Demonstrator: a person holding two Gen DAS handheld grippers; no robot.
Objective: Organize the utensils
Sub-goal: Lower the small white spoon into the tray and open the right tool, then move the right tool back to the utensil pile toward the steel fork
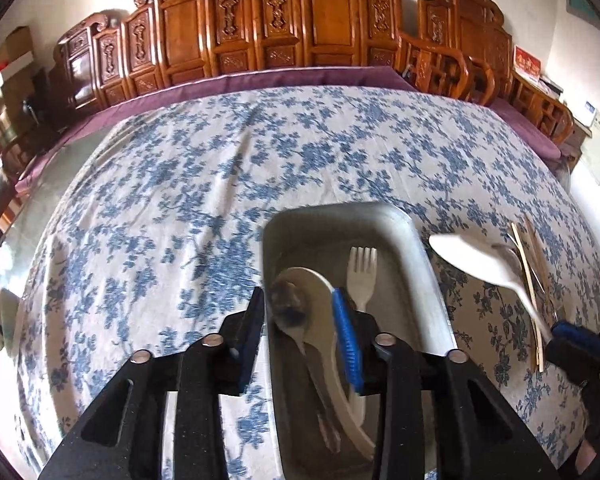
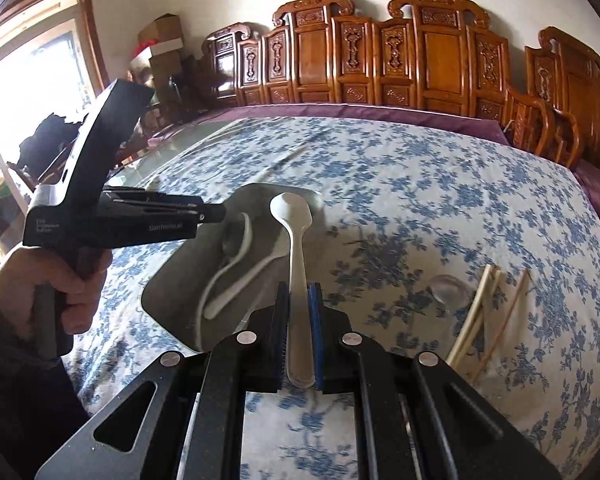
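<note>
A blue-flowered cloth covers the table, with a purple strip along its far edge and a row of carved wooden chairs close behind. Most of the cloth lies bare to the left and beyond the tray.

The grey tray sits near the front edge. Inside it lie a white fork, a white spoon and a metal spoon, side by side.

The left gripper hangs over the tray's near left corner, its fingers apart with nothing between them; one straddles the tray's left wall, the other is over the white spoon.

The right gripper is clamped on the handle of a second white spoon, whose bowl points forward over the tray's right end, held above it.

Right of the tray, wooden chopsticks lie on the cloth, with a clear spoon just beside them.
</note>
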